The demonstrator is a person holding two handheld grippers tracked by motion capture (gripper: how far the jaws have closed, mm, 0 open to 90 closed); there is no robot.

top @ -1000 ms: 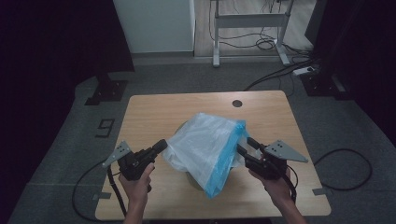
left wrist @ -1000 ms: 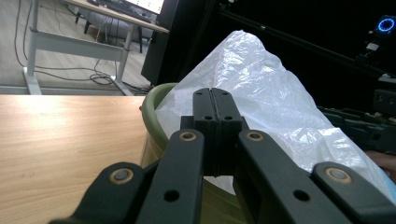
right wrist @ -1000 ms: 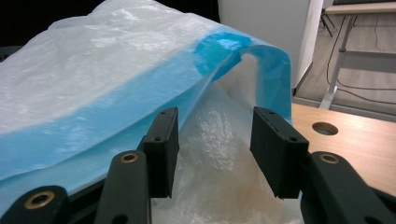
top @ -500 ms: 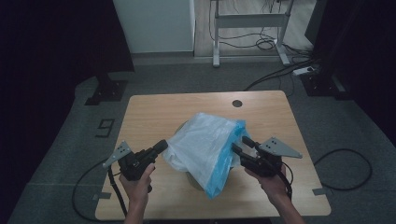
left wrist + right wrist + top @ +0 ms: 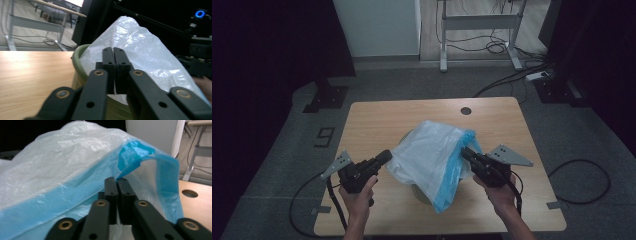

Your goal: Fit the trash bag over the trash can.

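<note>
A white plastic bag [image 5: 432,155] with a blue rim [image 5: 135,151] lies draped over a green bin [image 5: 79,62] in the middle of the table. My left gripper [image 5: 384,156] holds the bag's left side. Its jaws stand together on a pinch of white film [image 5: 140,50] and have just been easing open a little. My right gripper [image 5: 463,151] is at the bag's right side. Its jaws have just closed and are shut on the blue rim [image 5: 116,180]. The bag hides most of the bin.
The wooden table [image 5: 372,125] has a round cable hole [image 5: 466,110] near its far edge. On the floor beyond are cables [image 5: 507,80], a metal desk frame [image 5: 477,22] and a white cabinet [image 5: 377,25]. A "9" mark [image 5: 325,135] is on the floor at the left.
My right gripper has shifted slightly in toward the bag and its jaws have closed on the blue rim. The left hand and the bag have stayed where they were.
</note>
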